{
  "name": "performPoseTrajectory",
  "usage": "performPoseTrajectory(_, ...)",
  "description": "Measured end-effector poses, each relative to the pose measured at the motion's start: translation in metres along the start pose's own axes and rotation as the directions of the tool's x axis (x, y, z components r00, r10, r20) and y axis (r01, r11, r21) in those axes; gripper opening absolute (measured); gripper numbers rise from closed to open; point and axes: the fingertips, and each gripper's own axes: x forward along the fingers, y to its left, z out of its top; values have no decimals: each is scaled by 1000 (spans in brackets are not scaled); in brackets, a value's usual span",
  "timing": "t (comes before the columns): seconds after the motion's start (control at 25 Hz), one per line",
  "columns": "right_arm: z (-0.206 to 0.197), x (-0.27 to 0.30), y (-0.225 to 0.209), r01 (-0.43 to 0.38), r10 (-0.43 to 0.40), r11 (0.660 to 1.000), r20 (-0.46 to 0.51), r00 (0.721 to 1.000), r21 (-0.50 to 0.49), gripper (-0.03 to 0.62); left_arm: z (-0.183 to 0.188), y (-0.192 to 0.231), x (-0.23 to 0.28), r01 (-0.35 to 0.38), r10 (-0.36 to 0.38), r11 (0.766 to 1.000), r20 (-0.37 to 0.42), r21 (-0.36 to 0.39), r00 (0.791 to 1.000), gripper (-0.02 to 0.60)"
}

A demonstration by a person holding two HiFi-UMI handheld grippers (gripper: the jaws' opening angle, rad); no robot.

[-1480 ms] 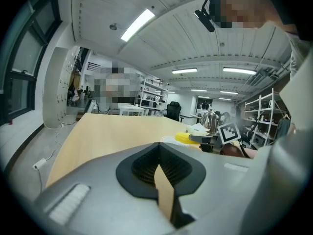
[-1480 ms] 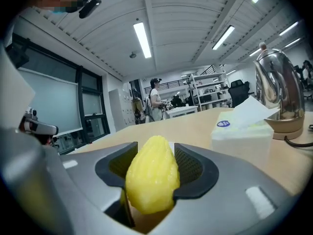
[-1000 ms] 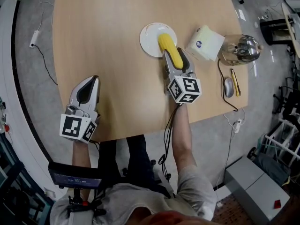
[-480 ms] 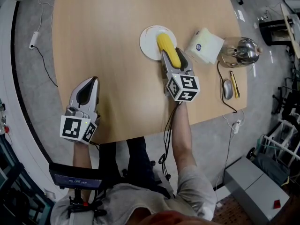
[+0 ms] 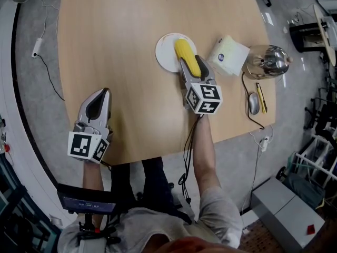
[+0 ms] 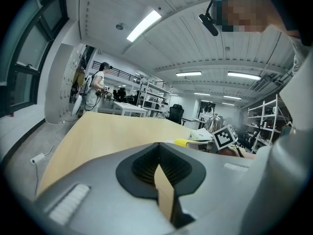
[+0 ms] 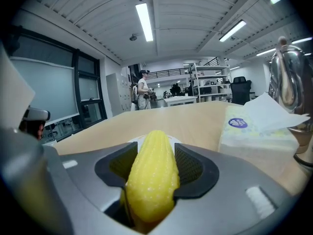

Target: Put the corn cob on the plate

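Observation:
A yellow corn cob is clamped lengthwise between the jaws of my right gripper. Its far end reaches over the small white plate at the middle of the wooden table; in the right gripper view only a sliver of the plate shows behind the cob. My left gripper rests near the table's front left, jaws closed together with nothing between them. From the left gripper view the cob is a small yellow shape far off.
A tissue pack lies right of the plate, a shiny metal kettle beyond it. A computer mouse and a yellow pen lie by the table's right edge. A person stands far off.
My right gripper has carried the corn cob a little further up and left, so more of the cob lies over the plate. The left gripper has stayed put.

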Motion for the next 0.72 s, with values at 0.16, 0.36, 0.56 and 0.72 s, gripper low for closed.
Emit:
performPoseTrajectory(0.16,1,4,2,-8,7,1000,-21,1000,-11,242,-1,2,2,-4,4,1000,-1,-15,1000,20)
performPoseTrajectory(0.36,0,14,6,3,-5,999,-56,998,-34,242,0,8,6,3,-3,1000,-3,-23,1000,20)
performPoseTrajectory(0.56,-3,16,5,18,-23,998,-85,996,-57,242,1,6,9,13,-13,999,-1,-34,1000,20)
performPoseTrajectory(0.72,-4,16,3,24,-32,996,-97,995,-81,242,3,2,12,27,-27,999,3,-42,1000,20)
